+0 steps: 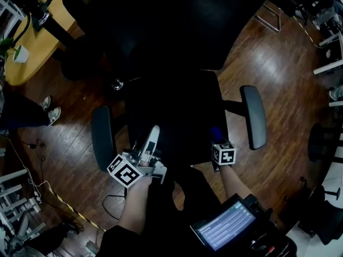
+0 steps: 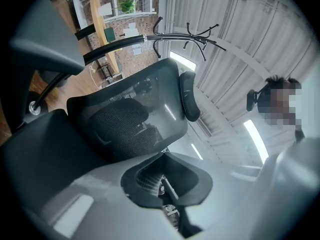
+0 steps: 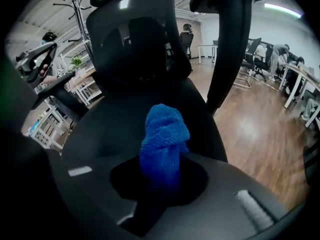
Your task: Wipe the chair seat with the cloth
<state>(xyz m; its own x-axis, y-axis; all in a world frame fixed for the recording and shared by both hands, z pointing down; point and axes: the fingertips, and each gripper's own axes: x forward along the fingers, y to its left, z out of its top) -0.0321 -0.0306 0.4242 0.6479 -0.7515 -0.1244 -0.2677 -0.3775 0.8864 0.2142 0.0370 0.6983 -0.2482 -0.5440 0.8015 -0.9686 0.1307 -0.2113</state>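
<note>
The black office chair fills the middle of the head view, its seat (image 1: 177, 111) dark between two grey armrests. My right gripper (image 1: 217, 143) hovers over the seat's front right part, shut on a bunched blue cloth (image 1: 216, 134). In the right gripper view the cloth (image 3: 165, 134) sticks out beyond the right gripper (image 3: 162, 156), over the seat (image 3: 120, 119) and before the backrest (image 3: 135, 39). My left gripper (image 1: 151, 139) is over the seat's front left, jaws together with nothing between them. The left gripper (image 2: 161, 158) points up at the mesh backrest (image 2: 130, 119).
Left armrest (image 1: 103, 138) and right armrest (image 1: 253, 116) flank the seat. A wooden desk (image 1: 32, 42) stands at the far left, with a person's feet (image 1: 51, 108) nearby. Cables and striped tape (image 1: 69, 208) lie on the wood floor. More chairs and desks (image 3: 280, 69) stand at the right.
</note>
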